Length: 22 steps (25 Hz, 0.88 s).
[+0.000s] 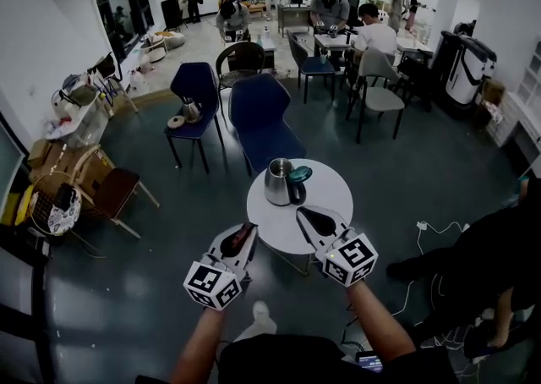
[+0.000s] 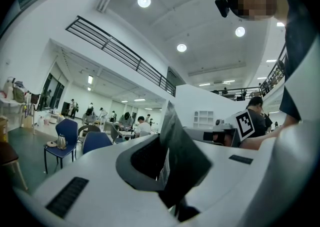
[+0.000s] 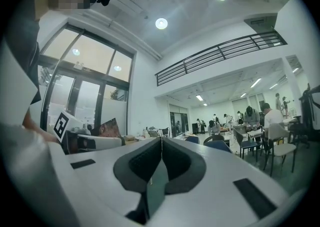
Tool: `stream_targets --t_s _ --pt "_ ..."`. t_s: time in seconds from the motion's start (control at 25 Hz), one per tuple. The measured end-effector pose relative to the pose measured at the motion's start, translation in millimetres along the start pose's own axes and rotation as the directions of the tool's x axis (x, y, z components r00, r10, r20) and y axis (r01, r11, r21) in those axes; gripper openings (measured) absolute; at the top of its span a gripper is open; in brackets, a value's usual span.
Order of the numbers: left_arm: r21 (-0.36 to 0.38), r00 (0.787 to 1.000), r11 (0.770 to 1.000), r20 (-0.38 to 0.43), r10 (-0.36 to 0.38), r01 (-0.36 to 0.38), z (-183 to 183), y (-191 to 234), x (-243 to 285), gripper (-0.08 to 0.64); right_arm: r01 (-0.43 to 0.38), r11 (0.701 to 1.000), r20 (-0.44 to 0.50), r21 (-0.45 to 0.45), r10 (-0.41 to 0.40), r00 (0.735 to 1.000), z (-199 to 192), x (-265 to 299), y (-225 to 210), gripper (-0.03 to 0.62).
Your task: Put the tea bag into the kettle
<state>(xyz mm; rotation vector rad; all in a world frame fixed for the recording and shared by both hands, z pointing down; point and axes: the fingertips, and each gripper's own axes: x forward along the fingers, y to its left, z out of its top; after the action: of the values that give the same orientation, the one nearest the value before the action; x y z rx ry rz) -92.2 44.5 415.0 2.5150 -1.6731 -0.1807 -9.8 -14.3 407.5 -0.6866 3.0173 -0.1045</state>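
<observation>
Left gripper clamped on a flat tea bag sachet, right gripper closed on nothing, steel kettle on round white table

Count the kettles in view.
2. One kettle stands on the round table; a second kettle sits on the left blue chair beyond it. More may be hidden among the far desks.

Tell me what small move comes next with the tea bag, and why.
Probably carry the left gripper forward and tip it over the kettle. Its jaws are shut on the tea bag, pointing upward and short of the kettle, whose top looks open. The right gripper is shut, with nothing clearly in it.
</observation>
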Motion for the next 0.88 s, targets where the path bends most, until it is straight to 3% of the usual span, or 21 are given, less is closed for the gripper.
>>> stream_targets --t_s 0.88 --pt "-0.051 0.999 0.998 -0.021 -0.038 0.037 13.4 135.2 60.3 0.031 0.032 0.999 -0.057 -0.001 -0.032 0.998 -6.5 135.6 -51.1 0.017"
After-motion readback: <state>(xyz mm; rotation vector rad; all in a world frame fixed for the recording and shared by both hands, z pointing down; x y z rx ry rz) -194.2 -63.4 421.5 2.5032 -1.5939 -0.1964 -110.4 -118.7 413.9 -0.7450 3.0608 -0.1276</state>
